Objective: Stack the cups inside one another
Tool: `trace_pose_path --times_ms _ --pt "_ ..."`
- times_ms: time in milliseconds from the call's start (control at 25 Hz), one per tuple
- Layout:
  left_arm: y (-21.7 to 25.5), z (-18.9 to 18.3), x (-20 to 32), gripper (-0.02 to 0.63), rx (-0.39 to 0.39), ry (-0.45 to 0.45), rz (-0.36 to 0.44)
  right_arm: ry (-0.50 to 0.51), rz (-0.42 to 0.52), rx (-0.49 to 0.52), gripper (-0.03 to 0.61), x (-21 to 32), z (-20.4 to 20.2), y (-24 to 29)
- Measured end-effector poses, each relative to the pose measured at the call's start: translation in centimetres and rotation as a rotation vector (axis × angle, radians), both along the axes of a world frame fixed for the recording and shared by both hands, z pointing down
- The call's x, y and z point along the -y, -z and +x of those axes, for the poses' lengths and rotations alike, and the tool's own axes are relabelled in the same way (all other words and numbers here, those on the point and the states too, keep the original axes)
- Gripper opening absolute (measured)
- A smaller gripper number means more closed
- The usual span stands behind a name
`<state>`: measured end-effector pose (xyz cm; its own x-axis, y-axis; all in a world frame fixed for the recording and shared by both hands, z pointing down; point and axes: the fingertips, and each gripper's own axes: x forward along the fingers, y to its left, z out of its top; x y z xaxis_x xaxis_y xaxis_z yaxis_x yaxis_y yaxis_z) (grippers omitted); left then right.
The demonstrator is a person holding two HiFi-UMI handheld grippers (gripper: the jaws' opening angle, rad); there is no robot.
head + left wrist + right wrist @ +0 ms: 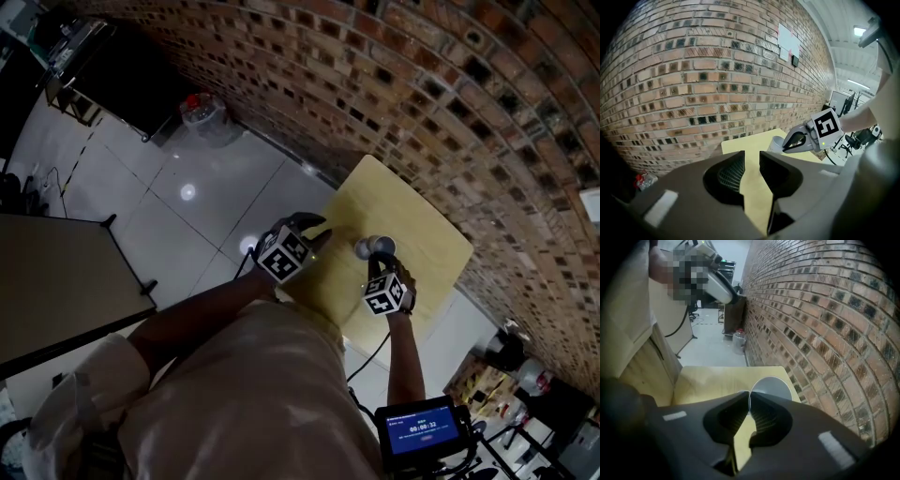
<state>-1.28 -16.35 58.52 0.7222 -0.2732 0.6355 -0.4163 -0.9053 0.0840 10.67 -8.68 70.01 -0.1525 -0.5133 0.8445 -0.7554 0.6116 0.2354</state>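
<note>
A pale grey cup (373,246) sits over the middle of the small yellow table (427,230). My right gripper (376,262) comes at the cup from the near side, its marker cube just behind. In the right gripper view the right gripper (749,397) is shut on the rim of the cup (771,387), with the thin wall pinched between the pads. My left gripper (317,236) hovers over the table's left edge, apart from the cup. In the left gripper view the left gripper (751,158) is open, with only tabletop (754,140) in the gap. The cup (776,143) stands beyond it. No other cup shows.
A brick wall (450,103) runs close behind the table. Grey tiled floor (187,197) lies to the left, with a clear jar with a red lid (202,112) by the wall. A dark desk (56,272) stands at the left. A small screen (422,429) is at the lower right.
</note>
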Motion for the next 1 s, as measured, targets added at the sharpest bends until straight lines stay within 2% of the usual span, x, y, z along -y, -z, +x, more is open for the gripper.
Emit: trace_pose_path --times_ms 440,1000 --pt "0.0 -1.0 -0.1 0.118 -0.008 0.010 -0.004 0.059 -0.099 0.000 0.015 -0.9 -1.8 -2.7" --pt "-0.3 -2.2 0.4 0.118 -0.007 0.037 -0.018 0.094 -0.172 -0.022 0.016 -1.1 -2.2 -6.5"
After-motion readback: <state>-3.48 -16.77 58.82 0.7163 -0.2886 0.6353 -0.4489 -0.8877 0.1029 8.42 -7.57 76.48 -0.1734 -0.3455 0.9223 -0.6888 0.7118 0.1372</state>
